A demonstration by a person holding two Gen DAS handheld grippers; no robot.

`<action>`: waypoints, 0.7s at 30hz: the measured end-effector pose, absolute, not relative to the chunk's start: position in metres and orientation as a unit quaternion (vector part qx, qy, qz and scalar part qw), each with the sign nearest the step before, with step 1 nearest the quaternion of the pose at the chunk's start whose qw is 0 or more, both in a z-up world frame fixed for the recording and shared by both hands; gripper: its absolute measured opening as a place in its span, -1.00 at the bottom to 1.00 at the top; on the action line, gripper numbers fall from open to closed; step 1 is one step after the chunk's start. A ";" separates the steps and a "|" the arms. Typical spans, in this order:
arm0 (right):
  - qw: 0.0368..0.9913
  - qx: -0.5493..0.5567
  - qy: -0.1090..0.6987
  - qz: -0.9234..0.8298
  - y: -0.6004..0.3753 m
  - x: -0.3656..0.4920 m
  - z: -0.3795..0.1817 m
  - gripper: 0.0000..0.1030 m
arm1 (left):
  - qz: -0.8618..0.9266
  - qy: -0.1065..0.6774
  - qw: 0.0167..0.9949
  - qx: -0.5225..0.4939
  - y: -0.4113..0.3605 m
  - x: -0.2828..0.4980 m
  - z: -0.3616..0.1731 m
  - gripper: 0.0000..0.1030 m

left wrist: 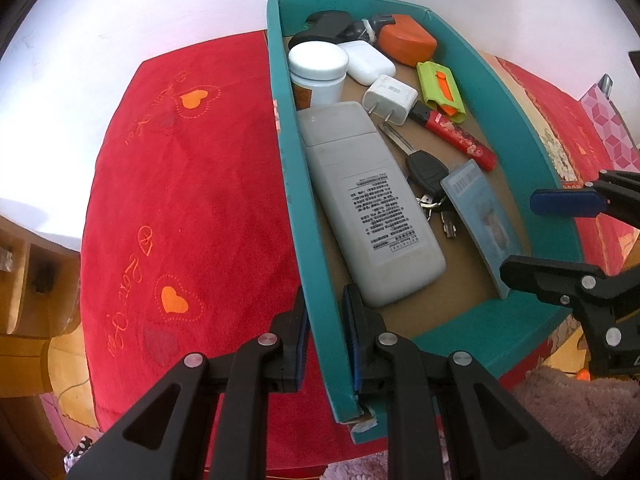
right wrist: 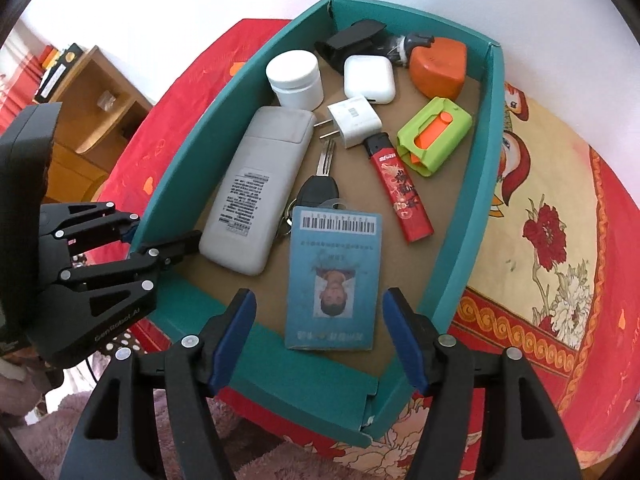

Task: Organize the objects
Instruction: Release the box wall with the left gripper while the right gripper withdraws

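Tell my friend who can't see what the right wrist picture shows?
A teal box holds small things: a blue ID card nearest, a grey remote, a car key, a red lighter, a white charger and a white jar. The right claw is open above the card, and the left claw pinches the box's left wall.

Both my views are bright and evenly lit, with soft daylight and only faint shadows inside the teal box point(right wrist: 476, 184). The white wall point(left wrist: 140, 20) behind is washed out almost to glare. The fisheye bends the box's straight walls into curves and darkens the corners of each picture. Print on the grey remote point(left wrist: 372, 208) stays sharp; my own fingers point(right wrist: 234, 336) look slightly soft.
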State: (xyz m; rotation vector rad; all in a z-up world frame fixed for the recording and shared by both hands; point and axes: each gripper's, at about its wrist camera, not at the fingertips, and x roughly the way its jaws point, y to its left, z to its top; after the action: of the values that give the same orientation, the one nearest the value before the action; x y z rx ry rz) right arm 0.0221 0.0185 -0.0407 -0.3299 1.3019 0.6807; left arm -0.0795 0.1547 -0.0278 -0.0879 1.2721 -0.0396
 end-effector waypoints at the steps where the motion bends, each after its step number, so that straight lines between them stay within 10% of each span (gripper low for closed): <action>1: 0.732 -0.149 0.589 0.307 0.018 0.021 -0.040 0.31 | -0.019 0.594 0.803 -0.041 0.155 -0.079 -0.028 -0.70; 21: 0.756 -0.105 0.545 0.346 -0.025 0.021 -0.009 0.32 | 0.035 0.552 0.831 -0.059 0.144 -0.097 0.031 -0.69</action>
State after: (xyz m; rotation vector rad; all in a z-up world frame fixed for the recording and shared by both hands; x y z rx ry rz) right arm 0.0213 -0.0247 -0.0093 -0.2300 1.1889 0.7545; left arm -0.0970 0.1445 0.0315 -0.1248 1.1700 0.0735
